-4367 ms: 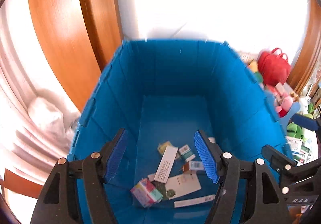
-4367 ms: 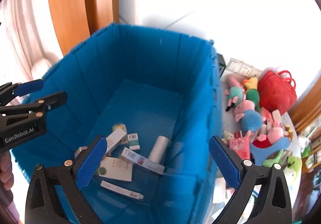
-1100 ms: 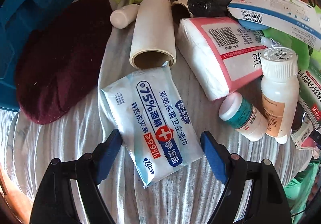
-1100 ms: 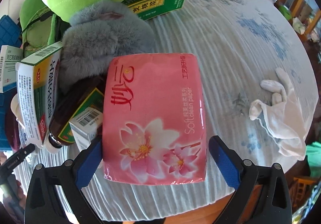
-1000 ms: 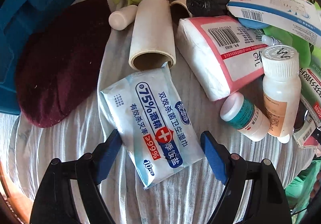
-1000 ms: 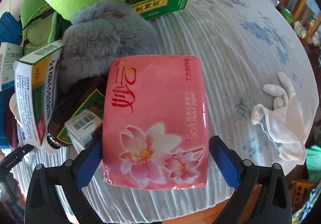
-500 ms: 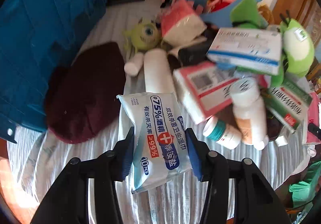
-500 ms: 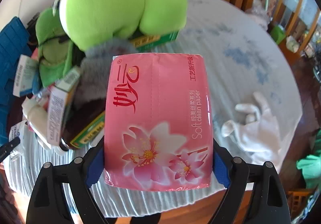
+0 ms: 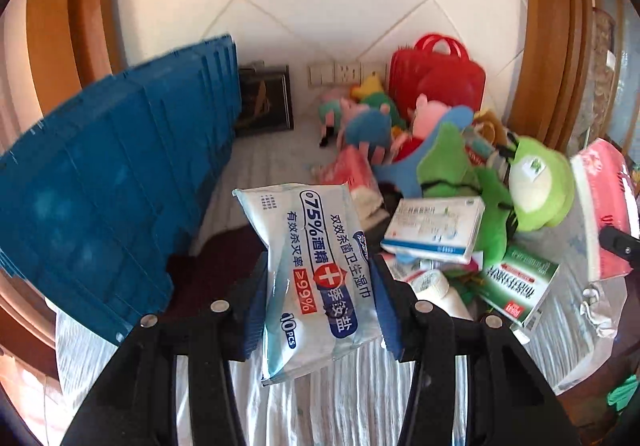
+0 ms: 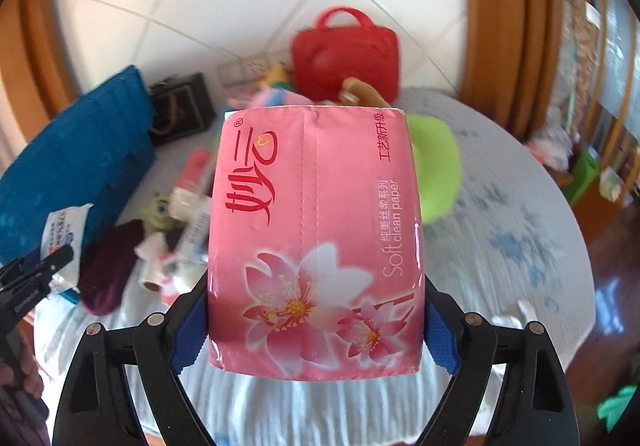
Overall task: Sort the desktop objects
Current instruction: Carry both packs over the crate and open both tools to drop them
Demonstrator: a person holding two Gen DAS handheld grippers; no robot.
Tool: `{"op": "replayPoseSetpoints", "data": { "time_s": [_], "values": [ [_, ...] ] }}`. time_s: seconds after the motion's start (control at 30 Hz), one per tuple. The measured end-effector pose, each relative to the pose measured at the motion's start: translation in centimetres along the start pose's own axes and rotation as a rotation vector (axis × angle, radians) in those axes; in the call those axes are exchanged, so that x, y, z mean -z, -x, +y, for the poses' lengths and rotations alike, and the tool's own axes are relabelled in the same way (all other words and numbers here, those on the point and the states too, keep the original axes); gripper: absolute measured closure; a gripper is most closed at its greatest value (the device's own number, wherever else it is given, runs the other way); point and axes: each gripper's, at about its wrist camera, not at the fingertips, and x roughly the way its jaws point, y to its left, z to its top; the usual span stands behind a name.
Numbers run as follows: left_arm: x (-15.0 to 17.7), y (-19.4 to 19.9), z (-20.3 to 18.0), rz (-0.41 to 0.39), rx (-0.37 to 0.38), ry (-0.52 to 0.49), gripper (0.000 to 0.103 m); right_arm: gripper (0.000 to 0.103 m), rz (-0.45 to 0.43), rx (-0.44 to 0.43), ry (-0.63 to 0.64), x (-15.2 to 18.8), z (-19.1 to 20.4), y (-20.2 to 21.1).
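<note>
Left wrist view: left gripper (image 9: 318, 302) jaws clenched on a wet-wipes pack (image 9: 320, 274), blue pads pressing both its sides, pack lifted clear of the desk (image 9: 360, 406) with its white striped cloth. Blue crate (image 9: 112, 198) stands at left, near the pack. Dark maroon cloth (image 9: 224, 258) lies by the crate's foot. Right of the pack is a clutter pile: white-blue medicine box (image 9: 434, 228), green medicine box (image 9: 520, 284), green plush (image 9: 536, 182), pig plushes (image 9: 368, 122), red bag (image 9: 440, 80) at the wall.

Right wrist view: right gripper (image 10: 316, 320) jaws grasping a pink tissue pack (image 10: 316, 238) by its two sides, held above the desk (image 10: 500, 214). Blue crate (image 10: 80, 150) far left; wipes pack (image 10: 64, 230) visible in front of it in the other gripper.
</note>
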Motion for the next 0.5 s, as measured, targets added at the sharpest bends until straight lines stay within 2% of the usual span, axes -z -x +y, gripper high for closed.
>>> {"op": "replayPoseSetpoints", "data": {
  "time_s": [0.23, 0.5],
  "values": [
    [-3.1, 3.2, 4.5, -0.146, -0.028, -0.004, 0.056, 0.014, -0.106, -0.069, 0.126, -4.1, 10.0, 1.7],
    [-7.9, 6.6, 16.1, -0.275, -0.078, 0.015, 0.056, 0.014, -0.227, -0.139, 0.256, -9.8, 27.2, 2.4]
  ]
}}
